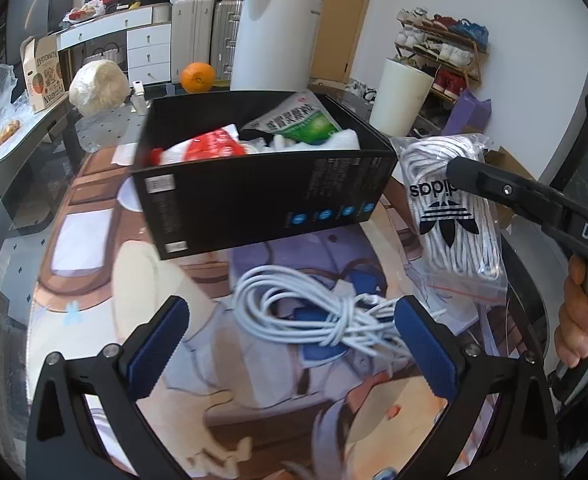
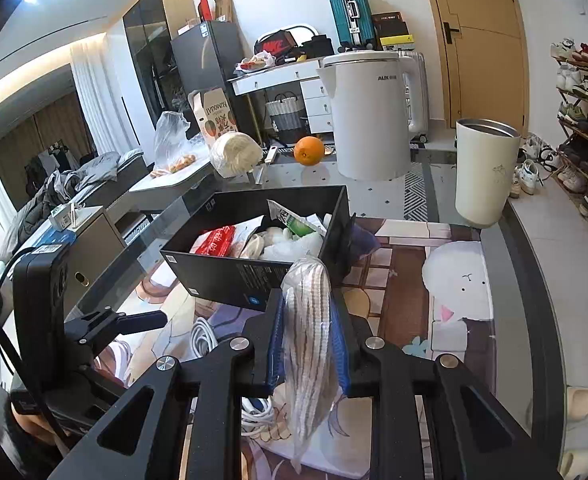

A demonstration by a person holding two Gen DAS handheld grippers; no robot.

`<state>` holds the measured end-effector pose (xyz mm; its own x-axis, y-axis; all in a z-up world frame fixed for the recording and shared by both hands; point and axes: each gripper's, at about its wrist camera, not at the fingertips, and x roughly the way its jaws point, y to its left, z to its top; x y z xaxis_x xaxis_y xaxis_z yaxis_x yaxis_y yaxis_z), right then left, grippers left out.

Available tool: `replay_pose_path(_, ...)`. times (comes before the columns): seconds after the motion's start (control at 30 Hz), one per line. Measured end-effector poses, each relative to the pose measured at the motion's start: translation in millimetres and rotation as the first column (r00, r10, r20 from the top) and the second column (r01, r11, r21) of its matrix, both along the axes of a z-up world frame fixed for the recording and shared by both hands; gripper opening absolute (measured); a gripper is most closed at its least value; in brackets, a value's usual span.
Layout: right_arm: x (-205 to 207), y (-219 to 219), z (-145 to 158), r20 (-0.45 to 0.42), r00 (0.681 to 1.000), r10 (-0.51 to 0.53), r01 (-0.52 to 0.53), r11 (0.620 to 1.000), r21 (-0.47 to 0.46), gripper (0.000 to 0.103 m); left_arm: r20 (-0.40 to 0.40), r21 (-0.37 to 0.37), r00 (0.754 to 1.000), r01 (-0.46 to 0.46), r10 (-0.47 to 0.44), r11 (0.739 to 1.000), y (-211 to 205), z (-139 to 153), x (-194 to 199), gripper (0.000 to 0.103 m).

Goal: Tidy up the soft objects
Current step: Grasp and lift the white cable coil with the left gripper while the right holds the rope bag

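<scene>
Right gripper (image 2: 309, 344) clamps my bagged white laces (image 2: 307, 320) near the black box (image 1: 262, 196). Left gripper (image 1: 290, 344) hangs wide open, empty, above the white cable (image 1: 305, 312), apparently not touching. Both sit over a printed mat (image 2: 445, 300) on a glass table (image 2: 533, 272).

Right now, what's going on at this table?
A person is sorting soft items into the black box, one gripper per hand. The right gripper is shut on the bagged white laces, held up just short of the box. The left gripper is open, its fingers either side of the coiled white cable lying on the mat. Several packets already sit in the box.
</scene>
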<state>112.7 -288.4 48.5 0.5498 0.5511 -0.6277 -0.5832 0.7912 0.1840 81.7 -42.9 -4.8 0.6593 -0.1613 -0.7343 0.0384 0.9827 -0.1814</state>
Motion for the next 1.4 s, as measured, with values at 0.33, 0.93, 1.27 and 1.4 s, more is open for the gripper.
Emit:
replay_pose_path(0.33, 1, 0, -3, -0.005, 1.000, 0.000, 0.000, 1.000, -0.029, 0.022, -0.074, 0.016, 0.996, -0.038, 0.039, 0.999, -1, -15, 9, 0.103)
replay_pose_path(0.93, 5, 11, -24, -0.054, 0.998, 0.035, -0.039, 0.996, -0.083, 0.022, -0.047, -0.001, 0.998, -0.037, 0.037, 0.999, 22, -18, -12, 0.099)
replay_pose_path(1.27, 5, 11, -24, -0.054, 0.998, 0.034, -0.038, 0.996, -0.083, 0.022, -0.001, -0.097, 0.997, 0.078, -0.079, 0.992, 16, -12, -17, 0.041)
replay_pose_path(1.4, 5, 11, -24, -0.054, 0.998, 0.034, -0.039, 0.996, -0.083, 0.022, 0.006, -0.103, 0.995, 0.095, -0.095, 0.990, 14, -9, -17, 0.027)
